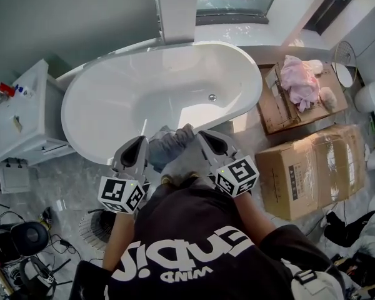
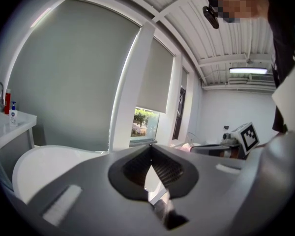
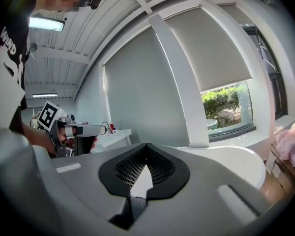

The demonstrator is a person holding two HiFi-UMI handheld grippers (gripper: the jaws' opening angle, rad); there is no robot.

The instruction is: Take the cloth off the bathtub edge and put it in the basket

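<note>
Grey bathroom floor surrounds a white bathtub (image 1: 81, 95) that fills the centre of the head view, with cardboard boxes (image 1: 306, 167) at the right. At lower centre, over the tub's near rim, a grey cloth (image 1: 172, 147) is bunched between the two tools. The left tool (image 1: 142, 144) and the right tool (image 1: 204, 137) each have their jaws closed, with a fold of the cloth pinched between them.
</note>
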